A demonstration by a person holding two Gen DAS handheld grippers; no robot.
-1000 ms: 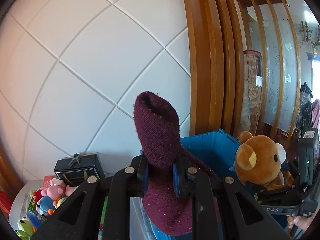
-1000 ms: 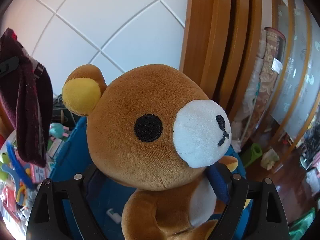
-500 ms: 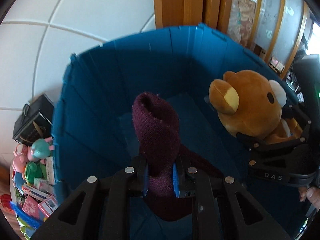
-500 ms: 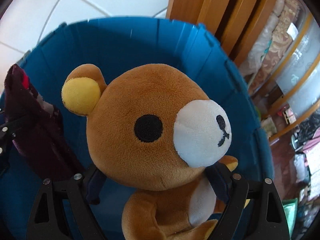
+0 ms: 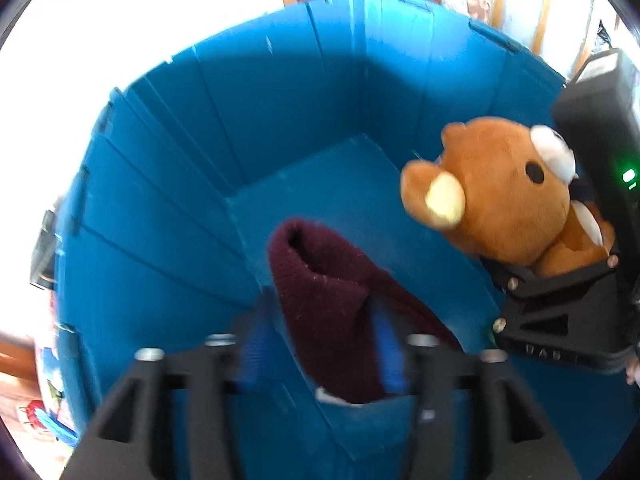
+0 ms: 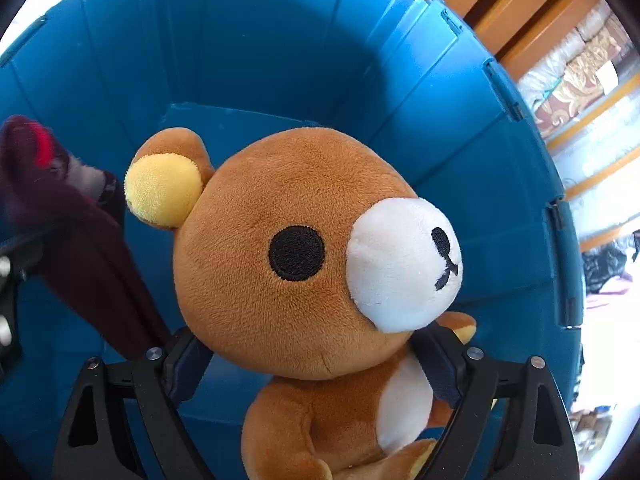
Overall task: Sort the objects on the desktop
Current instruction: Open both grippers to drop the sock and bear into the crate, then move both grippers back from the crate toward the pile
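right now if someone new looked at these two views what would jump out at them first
The brown plush bear fills the right wrist view, held at its sides by the right gripper above the floor of the blue bin. In the left wrist view a dark maroon knitted piece stands between the pads of the left gripper, whose jaws are opening, also inside that bin.
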